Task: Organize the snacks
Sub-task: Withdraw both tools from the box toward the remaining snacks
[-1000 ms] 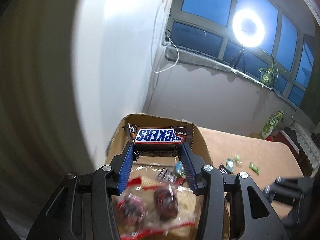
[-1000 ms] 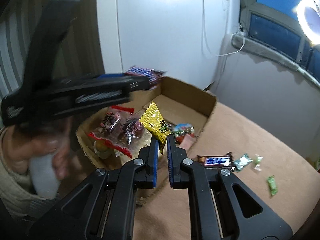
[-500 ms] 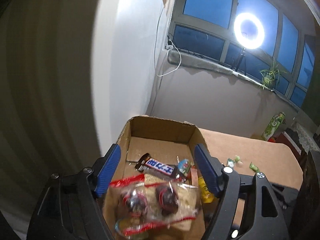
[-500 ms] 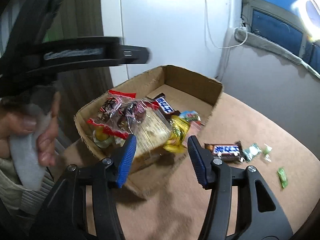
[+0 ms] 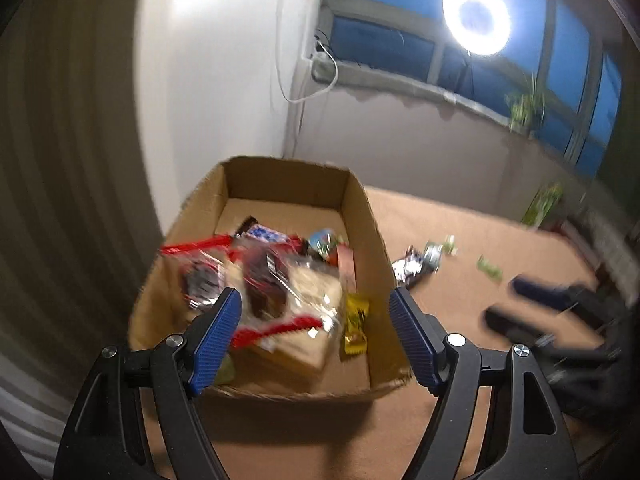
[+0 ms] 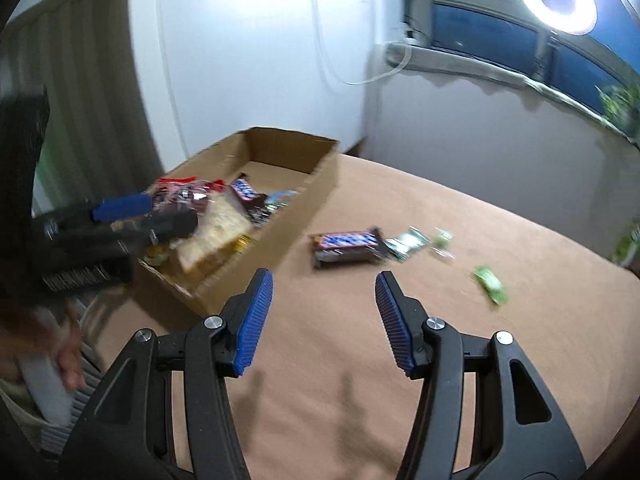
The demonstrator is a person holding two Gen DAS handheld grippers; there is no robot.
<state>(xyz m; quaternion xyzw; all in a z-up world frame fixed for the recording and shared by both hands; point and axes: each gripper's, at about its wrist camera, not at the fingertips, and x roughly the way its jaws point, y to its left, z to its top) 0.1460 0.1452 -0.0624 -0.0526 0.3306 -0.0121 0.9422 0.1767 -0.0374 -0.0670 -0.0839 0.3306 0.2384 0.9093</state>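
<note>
Snickers bar (image 6: 346, 244) lies crosswise beside cardboard box (image 6: 308, 196).

**Camera placement: two wrist-mounted fisheye views**

Left wrist view: looks forward and downward along the left gripper (image 5: 314, 336), close above the near end of the cardboard box (image 5: 362, 208). Right wrist view: looks forward and downward along the right gripper (image 6: 324, 316), over the brown worktop (image 6: 500, 352) just beside the box (image 6: 316, 192). Both views face the window wall and share the box, the scattered snacks (image 6: 346, 242) on the worktop, and the ring light (image 5: 477, 18).
</note>
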